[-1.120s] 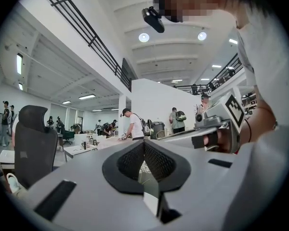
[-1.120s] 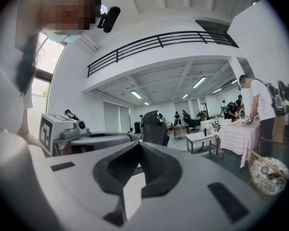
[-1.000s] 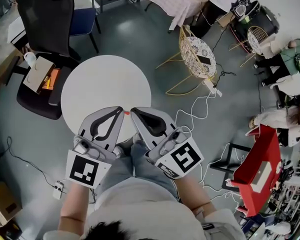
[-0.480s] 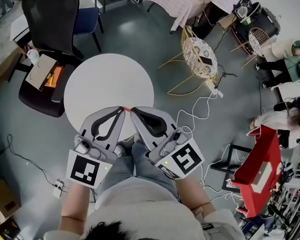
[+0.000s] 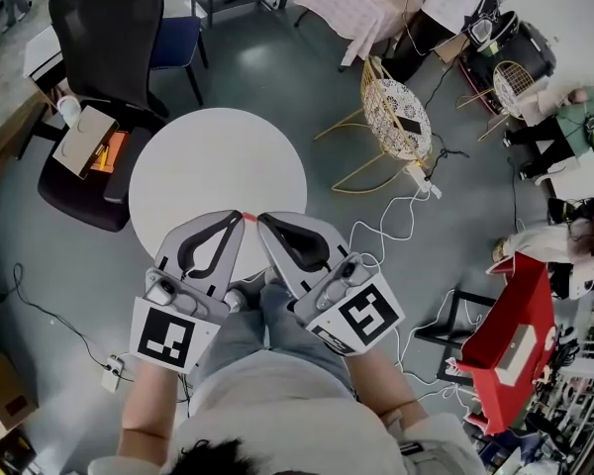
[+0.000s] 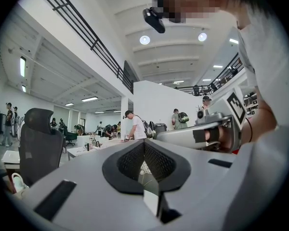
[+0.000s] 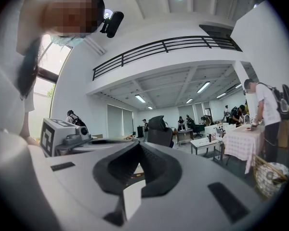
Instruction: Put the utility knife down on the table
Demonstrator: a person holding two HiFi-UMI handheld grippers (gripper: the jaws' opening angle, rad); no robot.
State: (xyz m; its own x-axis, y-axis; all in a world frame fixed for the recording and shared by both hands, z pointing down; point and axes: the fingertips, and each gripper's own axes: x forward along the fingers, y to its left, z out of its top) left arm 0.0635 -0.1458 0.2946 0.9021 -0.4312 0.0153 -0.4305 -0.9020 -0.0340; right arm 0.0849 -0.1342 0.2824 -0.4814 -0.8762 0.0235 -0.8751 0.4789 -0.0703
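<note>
In the head view my left gripper (image 5: 240, 216) and right gripper (image 5: 261, 218) are held side by side over my lap, tips nearly touching at the near edge of the round white table (image 5: 218, 161). Both are shut, each pair of jaws meeting at the tips around an empty loop. A small red-orange speck (image 5: 245, 214) shows at the left gripper's tip; I cannot tell what it is. No utility knife shows on the table or in either gripper view. The left gripper (image 6: 144, 143) and right gripper (image 7: 137, 144) views look out level into the hall.
A black office chair (image 5: 104, 23) stands beyond the table's left, with a cardboard box (image 5: 84, 139) beside it. A wire chair (image 5: 393, 115) and a white cable (image 5: 384, 216) lie to the right. A red cart (image 5: 515, 334) stands at far right. People sit at the back right.
Both grippers have stayed where they were, still shut. Only the head view has shifted slightly, so the table and chair sit a little further right in the frame.
</note>
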